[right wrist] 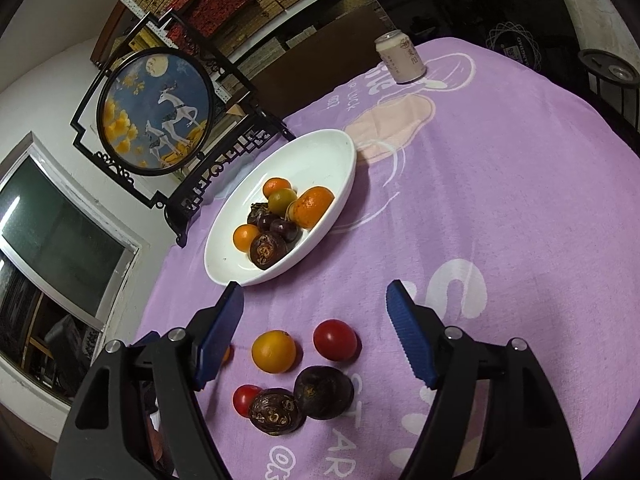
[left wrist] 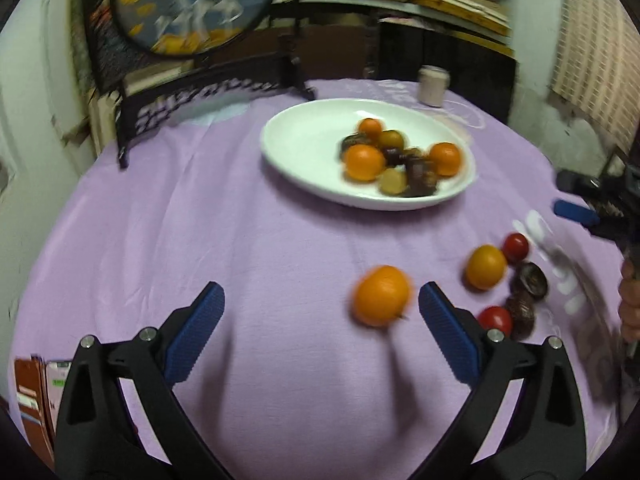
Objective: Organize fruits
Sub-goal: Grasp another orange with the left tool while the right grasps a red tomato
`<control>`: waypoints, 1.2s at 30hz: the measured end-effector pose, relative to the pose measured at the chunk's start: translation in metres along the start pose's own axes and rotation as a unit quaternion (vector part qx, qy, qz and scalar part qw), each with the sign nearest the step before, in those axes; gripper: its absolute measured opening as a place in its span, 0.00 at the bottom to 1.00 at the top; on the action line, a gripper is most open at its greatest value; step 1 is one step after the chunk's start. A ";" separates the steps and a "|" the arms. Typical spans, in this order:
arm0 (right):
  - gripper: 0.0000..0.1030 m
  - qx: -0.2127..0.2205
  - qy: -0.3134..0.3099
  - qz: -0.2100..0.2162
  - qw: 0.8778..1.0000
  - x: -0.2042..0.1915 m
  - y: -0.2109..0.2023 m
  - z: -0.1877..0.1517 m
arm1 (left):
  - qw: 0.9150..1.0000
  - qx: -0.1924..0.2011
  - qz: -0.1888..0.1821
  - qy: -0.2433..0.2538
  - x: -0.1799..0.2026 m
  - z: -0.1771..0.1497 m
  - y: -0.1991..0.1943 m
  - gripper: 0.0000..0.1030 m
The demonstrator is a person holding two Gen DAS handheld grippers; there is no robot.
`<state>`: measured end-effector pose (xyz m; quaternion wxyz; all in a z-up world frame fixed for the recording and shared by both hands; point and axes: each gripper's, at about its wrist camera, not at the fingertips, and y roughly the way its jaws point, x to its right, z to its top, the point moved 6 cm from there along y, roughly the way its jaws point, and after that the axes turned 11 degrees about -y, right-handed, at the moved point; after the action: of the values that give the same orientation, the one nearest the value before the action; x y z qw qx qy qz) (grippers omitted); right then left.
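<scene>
A white oval plate [left wrist: 304,148] [right wrist: 320,156] holds several oranges and dark brown fruits. On the purple cloth, an orange [left wrist: 381,295] lies just inside my left gripper's right finger. More loose fruit sits to its right: an orange [left wrist: 485,266] [right wrist: 273,351], two red tomatoes [left wrist: 515,246] [right wrist: 334,339] and two dark fruits [left wrist: 530,278] [right wrist: 323,391]. My left gripper [left wrist: 320,308] is open and empty. My right gripper [right wrist: 314,312] is open and empty, hovering over the loose fruit; it also shows at the right edge of the left wrist view [left wrist: 576,212].
A round painted screen on a black stand [left wrist: 192,4] [right wrist: 160,112] stands behind the plate. A drink can [left wrist: 432,86] [right wrist: 400,58] stands at the table's far side. Booklets [left wrist: 34,392] lie at the near left edge. Shelves fill the background.
</scene>
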<state>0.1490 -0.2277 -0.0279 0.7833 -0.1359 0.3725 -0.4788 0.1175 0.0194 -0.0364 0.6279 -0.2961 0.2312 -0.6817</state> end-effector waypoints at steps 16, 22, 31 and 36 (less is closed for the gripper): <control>0.72 -0.009 -0.012 -0.007 1.000 -0.002 0.006 -0.002 | 0.996 -0.046 0.003 0.082 0.038 -0.023 0.039 0.53; 0.69 -0.024 -0.028 -0.014 0.999 -0.004 0.012 -0.006 | 0.994 -0.058 -0.016 0.086 0.043 -0.028 0.036 0.40; 0.46 -0.082 -0.083 -0.033 0.993 -0.015 0.038 -0.026 | 0.998 -0.046 0.009 0.042 0.020 -0.015 0.033 0.40; 0.35 -0.095 -0.089 -0.050 0.990 -0.011 0.044 -0.030 | 0.998 -0.050 0.015 0.044 0.019 -0.017 0.034 0.40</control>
<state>0.1531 -0.1921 -0.0687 0.7722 -0.2700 0.3376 -0.4657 0.1292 -0.0038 -0.0697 0.6121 -0.2930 0.2966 -0.6720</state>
